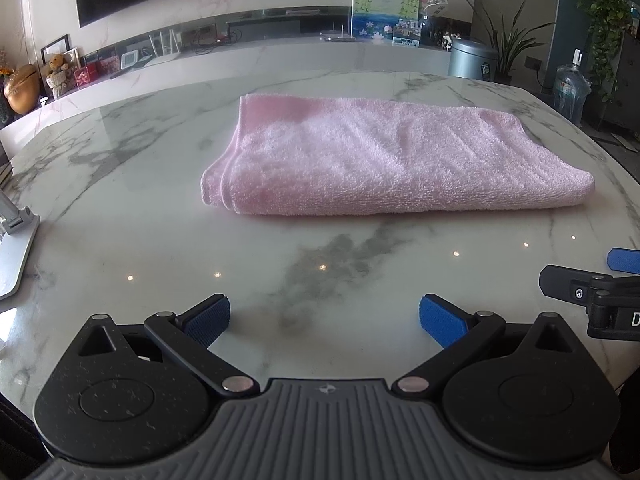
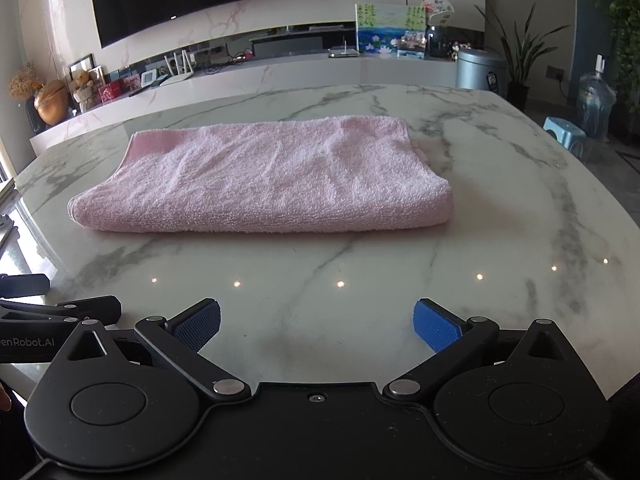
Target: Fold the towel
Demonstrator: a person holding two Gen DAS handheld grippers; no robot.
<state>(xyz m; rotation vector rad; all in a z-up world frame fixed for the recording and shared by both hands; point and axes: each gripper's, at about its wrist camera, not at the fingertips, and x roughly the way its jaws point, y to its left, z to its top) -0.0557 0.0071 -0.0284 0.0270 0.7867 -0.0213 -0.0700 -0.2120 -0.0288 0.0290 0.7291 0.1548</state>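
Note:
A pink towel (image 1: 384,156) lies folded in layers on the white marble table (image 1: 160,240), its long side toward me. It also shows in the right wrist view (image 2: 272,178). My left gripper (image 1: 324,322) is open and empty, low over the table, well short of the towel's near edge. My right gripper (image 2: 316,324) is open and empty too, the same distance back from the towel. The right gripper shows at the right edge of the left wrist view (image 1: 592,284), and the left gripper at the left edge of the right wrist view (image 2: 60,308).
A grey metal stand (image 1: 16,248) sits at the table's left edge. Behind the table runs a marble counter (image 1: 280,56) with a teddy bear (image 1: 58,74), frames and a painting (image 1: 384,16). A grey bin (image 1: 472,58), plants and a water bottle (image 1: 572,88) stand at the right.

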